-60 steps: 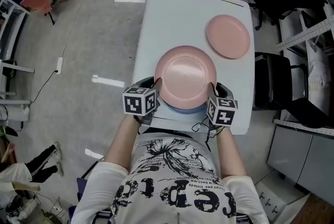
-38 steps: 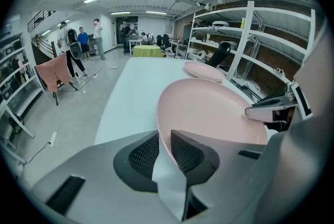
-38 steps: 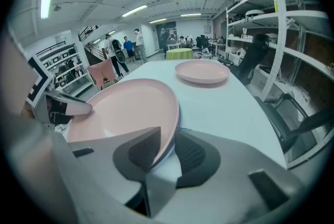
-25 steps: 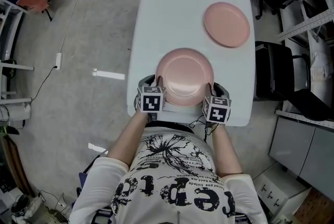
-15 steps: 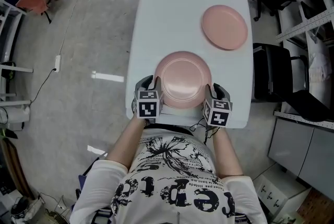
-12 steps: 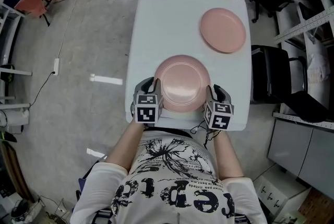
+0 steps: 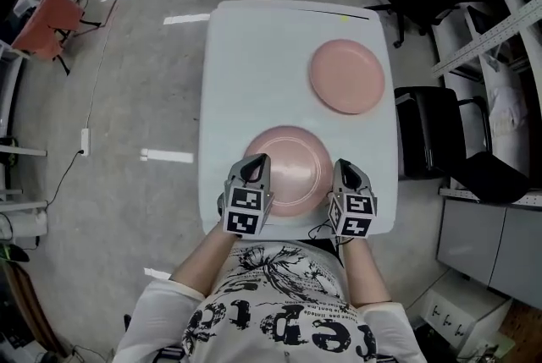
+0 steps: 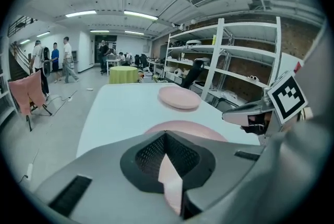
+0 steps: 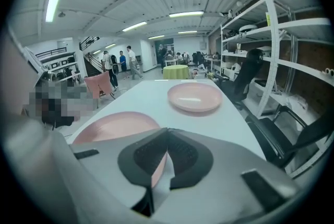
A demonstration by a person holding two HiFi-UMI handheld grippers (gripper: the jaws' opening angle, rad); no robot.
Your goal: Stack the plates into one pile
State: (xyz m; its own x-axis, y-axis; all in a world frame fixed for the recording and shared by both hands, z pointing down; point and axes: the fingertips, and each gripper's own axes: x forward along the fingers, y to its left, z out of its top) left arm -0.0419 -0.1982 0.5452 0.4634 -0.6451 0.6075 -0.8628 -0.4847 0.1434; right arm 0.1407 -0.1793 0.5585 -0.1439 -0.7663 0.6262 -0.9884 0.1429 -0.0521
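Table (image 7: pixel 254 65): white, long, runs away from the person; two pink plates on it, well apart.

Far plate (image 7: pixel 346 76): lies flat toward the far right edge, alone; judged the one not yet brought in, since one pile needs both together.

Near plate (image 7: pixel 292 167): lies flat at the near edge, centred before the person, between the two grippers; a sensible base for the pile, being within easy reach of both hands; whether anything lies beneath it cannot be told.

Left gripper (image 7: pixel 257 168): over the near plate's left rim, pointing forward and down; jaws have just been closing and meet tip to tip; nothing pinched; in the left gripper view the plate lies just ahead of and below the tips, with a pink sliver showing through the hollow behind them.

Right gripper (image 7: pixel 345 173): just beside the right rim, same attitude; jaws have just been closing and are pressed together, empty; in the right gripper view the near plate lies ahead and left of the tips, the far plate beyond.

Judgement: the grippers flank the rim because a wide, shallow plate is best taken from two opposite sides; closed and empty, they read as clear of this plate; taking the far plate calls for spreading the jaws first, then closing on its thin rim.
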